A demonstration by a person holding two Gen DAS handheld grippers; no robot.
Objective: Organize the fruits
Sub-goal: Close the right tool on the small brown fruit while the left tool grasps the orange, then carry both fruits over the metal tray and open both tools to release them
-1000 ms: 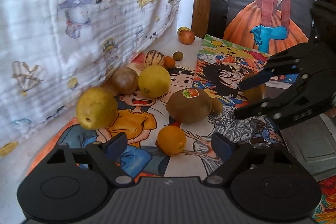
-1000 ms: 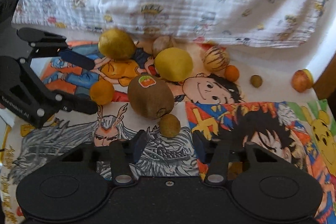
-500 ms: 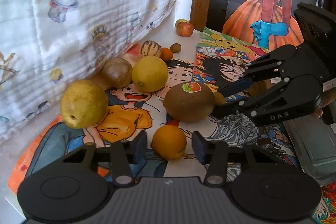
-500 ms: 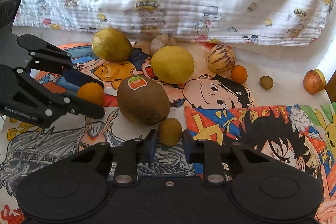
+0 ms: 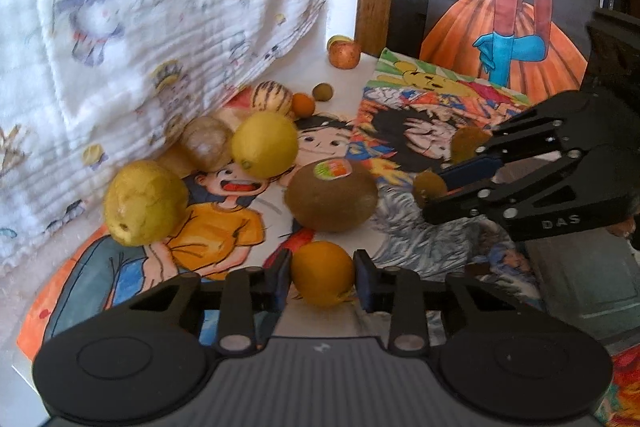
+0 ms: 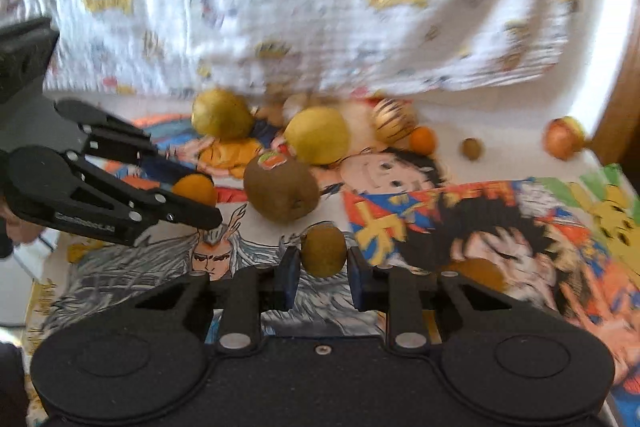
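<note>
A: Left wrist view first, working left to right: what is the left gripper (image 5: 322,279) doing?

B: It is clamping on the small orange (image 5: 322,278), one pad touching each side. Ahead and to its left a yellow-green pear (image 5: 145,203) is sitting, straight ahead is the large kiwi (image 5: 331,195) with its sticker, and far to its right the right gripper (image 5: 434,189) is holding a small brown fruit (image 5: 427,185).

A: And in the right wrist view?

B: Off to its left the left gripper (image 6: 200,203) is showing with the small orange (image 6: 193,188) between its fingers. At the centre the right gripper (image 6: 323,261) is closing on the small brown fruit (image 6: 323,251); the pads are touching its sides. The large kiwi (image 6: 281,189) is lying just ahead and left of it, a lemon (image 6: 317,135) beyond.

A: How should the lift be going?

B: I judge both should be rising straight up before travelling, since the kiwi is sitting near both loads and a sideways drag could roll it. Round fruits are prone to slipping, so the squeeze should be staying steady, not harder. That view is blurring, so slower motion would be helping.
</note>
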